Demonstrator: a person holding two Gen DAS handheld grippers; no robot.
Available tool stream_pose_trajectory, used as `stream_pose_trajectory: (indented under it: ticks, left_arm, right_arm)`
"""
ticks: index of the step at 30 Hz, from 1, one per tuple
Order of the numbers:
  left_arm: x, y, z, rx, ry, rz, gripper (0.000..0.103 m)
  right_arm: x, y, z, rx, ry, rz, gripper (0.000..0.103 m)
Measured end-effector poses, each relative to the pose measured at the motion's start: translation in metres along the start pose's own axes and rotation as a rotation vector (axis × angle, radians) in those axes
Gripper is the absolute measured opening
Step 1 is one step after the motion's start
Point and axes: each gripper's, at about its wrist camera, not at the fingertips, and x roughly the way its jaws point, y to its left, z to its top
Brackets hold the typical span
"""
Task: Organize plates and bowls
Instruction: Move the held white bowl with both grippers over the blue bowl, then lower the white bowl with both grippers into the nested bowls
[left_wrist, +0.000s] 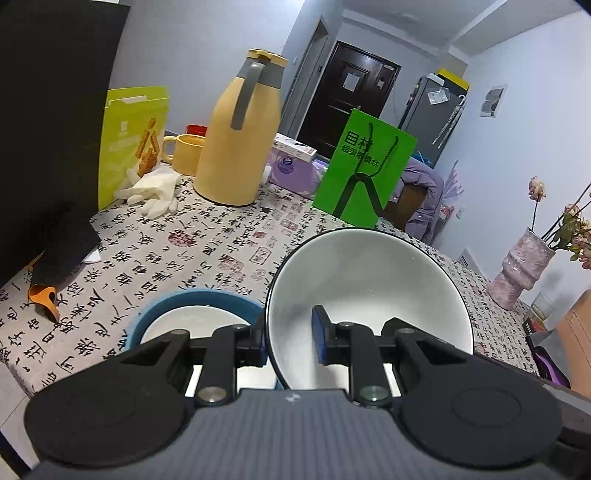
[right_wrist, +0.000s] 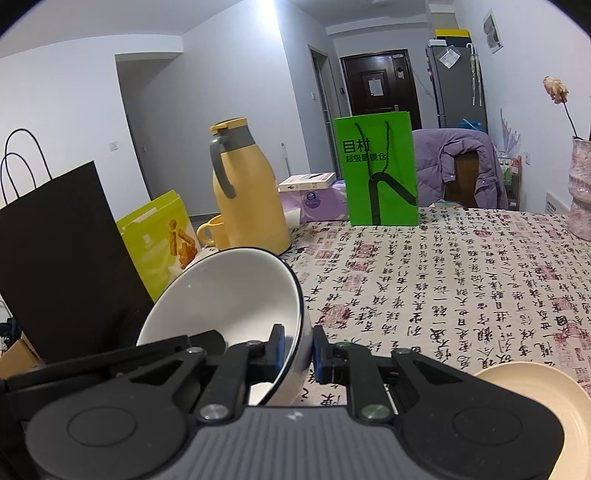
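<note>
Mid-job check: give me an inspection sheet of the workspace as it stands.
Surface: table under a calligraphy-print cloth.
Job's things: white bowl held tilted by both grippers; blue-rimmed dish beside it; cream plate at near right.
Clutter: yellow jug, yellow mug, green bag, black bag, white glove, pink vase.
Grippers: left gripper and right gripper each clamp the bowl's rim.
Cables: nothing seen.
Surroundings: dark door, fridge, chair with purple jacket.
</note>
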Motion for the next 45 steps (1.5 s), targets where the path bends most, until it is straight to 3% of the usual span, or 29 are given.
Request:
stream_pose_trajectory:
  ticks: [45]
  left_arm:
    - [0.021, 0.069, -0.007, -0.065, 0.048, 0.08, 0.022]
  right_arm:
    - [0.058, 0.043, -0.024, -0.029, 0.107, 0.06, 0.015]
